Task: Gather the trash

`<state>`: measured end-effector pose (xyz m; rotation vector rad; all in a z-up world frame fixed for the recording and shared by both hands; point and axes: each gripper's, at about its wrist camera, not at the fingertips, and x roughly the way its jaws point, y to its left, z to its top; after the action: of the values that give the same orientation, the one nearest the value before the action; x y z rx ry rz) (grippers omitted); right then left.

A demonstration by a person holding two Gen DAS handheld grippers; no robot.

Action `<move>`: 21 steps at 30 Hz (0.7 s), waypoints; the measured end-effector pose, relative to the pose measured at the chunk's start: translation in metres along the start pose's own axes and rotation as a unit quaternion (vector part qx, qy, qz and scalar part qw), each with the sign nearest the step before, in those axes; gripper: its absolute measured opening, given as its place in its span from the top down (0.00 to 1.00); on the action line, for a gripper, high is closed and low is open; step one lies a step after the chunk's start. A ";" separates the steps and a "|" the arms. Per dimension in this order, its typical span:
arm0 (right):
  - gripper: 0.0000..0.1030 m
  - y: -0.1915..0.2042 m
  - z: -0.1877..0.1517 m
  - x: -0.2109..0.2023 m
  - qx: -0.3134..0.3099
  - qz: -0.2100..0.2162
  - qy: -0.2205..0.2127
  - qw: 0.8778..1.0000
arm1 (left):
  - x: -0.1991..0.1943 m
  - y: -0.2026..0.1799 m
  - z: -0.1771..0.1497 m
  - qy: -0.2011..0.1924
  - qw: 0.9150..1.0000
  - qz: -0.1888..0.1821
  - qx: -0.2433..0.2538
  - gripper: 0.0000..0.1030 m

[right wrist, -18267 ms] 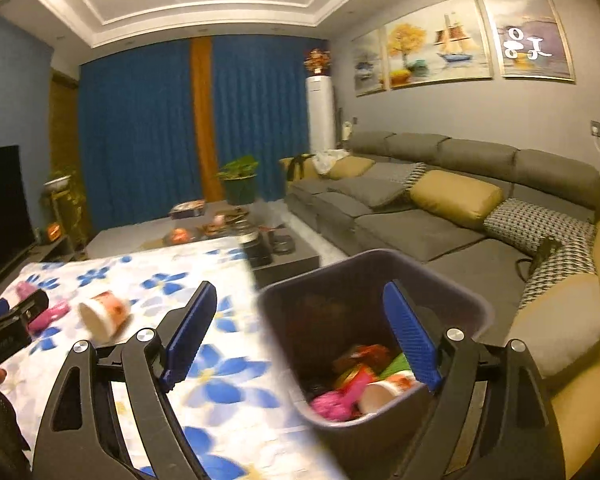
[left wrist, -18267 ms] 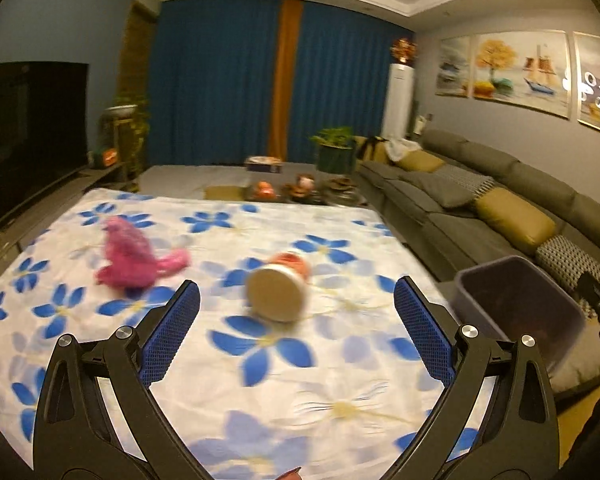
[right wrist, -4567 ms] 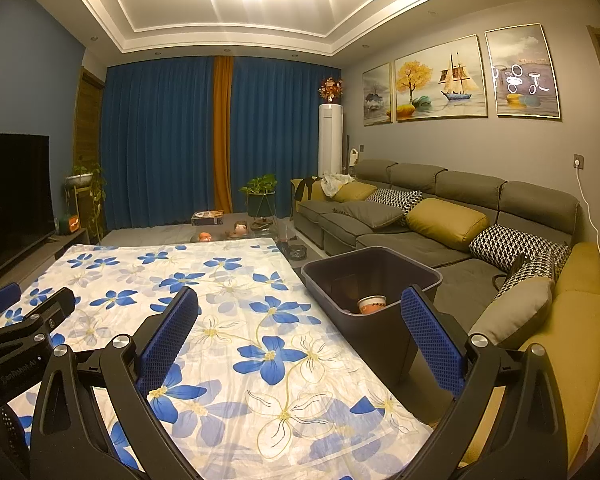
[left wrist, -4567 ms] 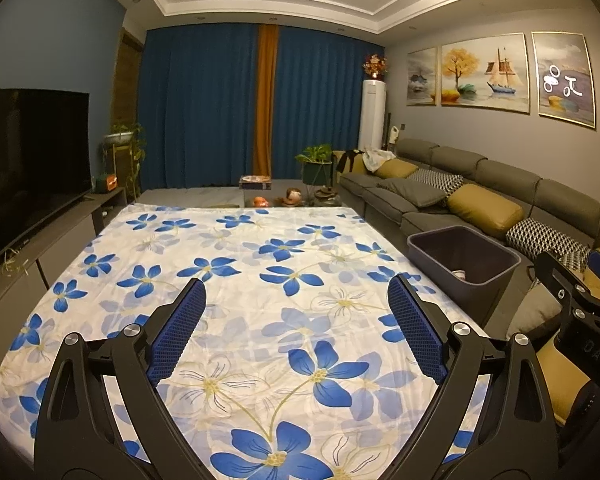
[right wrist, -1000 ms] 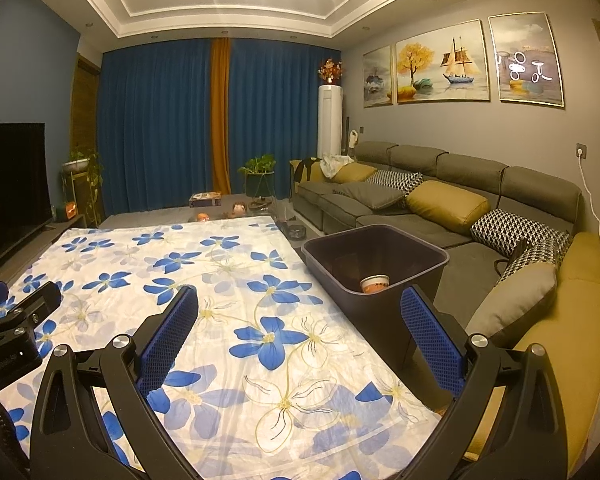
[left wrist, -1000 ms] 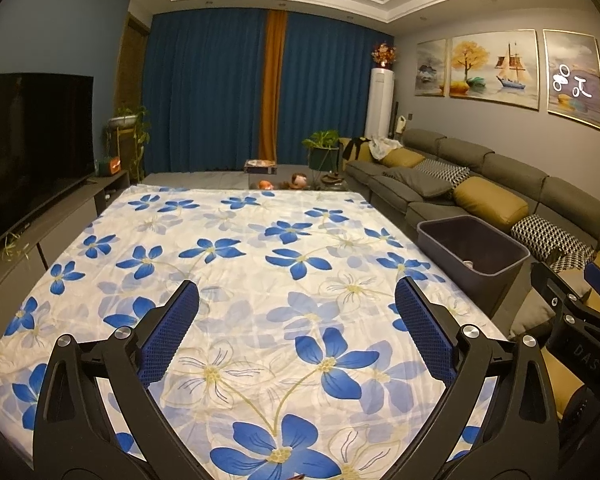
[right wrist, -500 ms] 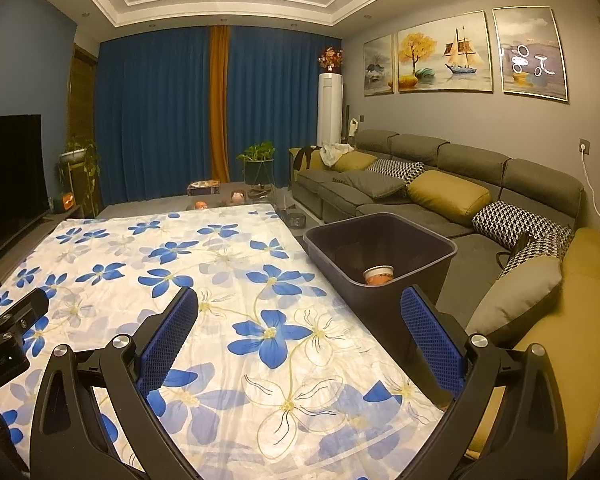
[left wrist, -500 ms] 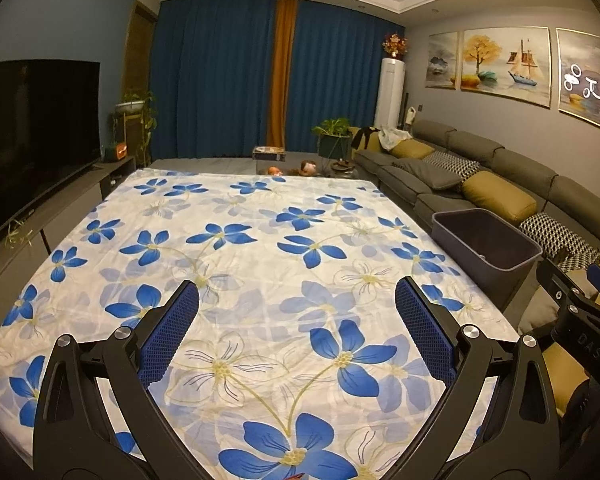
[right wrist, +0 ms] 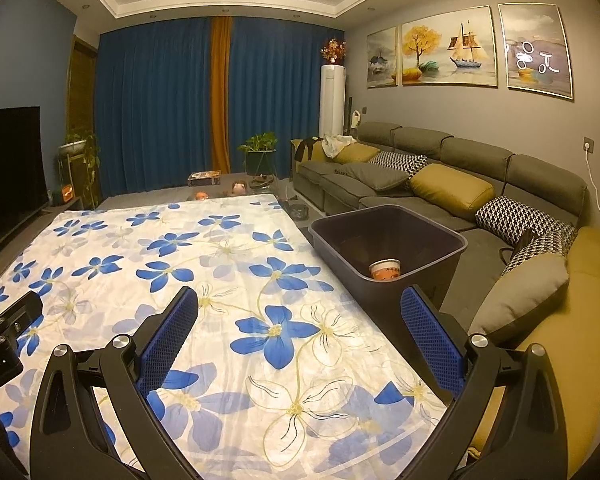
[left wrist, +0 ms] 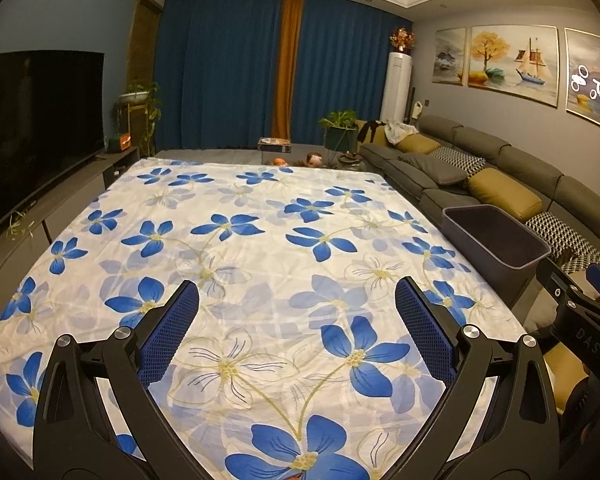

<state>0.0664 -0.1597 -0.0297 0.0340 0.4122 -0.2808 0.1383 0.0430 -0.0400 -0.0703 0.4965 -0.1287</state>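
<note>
Trash, a paper cup (right wrist: pixel 385 270), lies in the dark bin (right wrist: pixel 452 242) ahead-right of our right tool (right wrist: pixel 299 330), the nearer one. Both it and the left tool (left wrist: pixel 297 320) gape wide, empty, over the bare floral sheet (left wrist: pixel 240 240).

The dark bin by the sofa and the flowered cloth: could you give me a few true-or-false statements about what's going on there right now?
1. A paper cup lies inside the dark bin. True.
2. The left gripper is clamped on a pink toy. False: its jaws are open and hold nothing.
3. The flowered cloth shows no trash on it. True.
4. The bin stands in the middle of the cloth. False: it sits off the cloth's edge, on the sofa side.
5. The right gripper is open and empty. True.
</note>
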 end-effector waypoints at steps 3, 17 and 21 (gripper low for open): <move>0.05 0.001 0.000 0.003 0.000 0.000 0.002 1.000 | 0.002 0.001 0.000 0.002 1.000 0.001 -0.001 0.06; 0.05 0.002 -0.001 0.010 0.000 0.002 0.012 1.000 | 0.010 0.004 -0.003 0.011 1.000 0.004 -0.004 0.06; 0.05 0.003 -0.002 0.013 0.000 0.003 0.014 1.000 | 0.011 0.005 -0.003 0.012 1.000 0.005 -0.004 0.06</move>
<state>0.0774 -0.1603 -0.0368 0.0384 0.4404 -0.2747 0.1466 0.0459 -0.0482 -0.0749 0.5214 -0.1184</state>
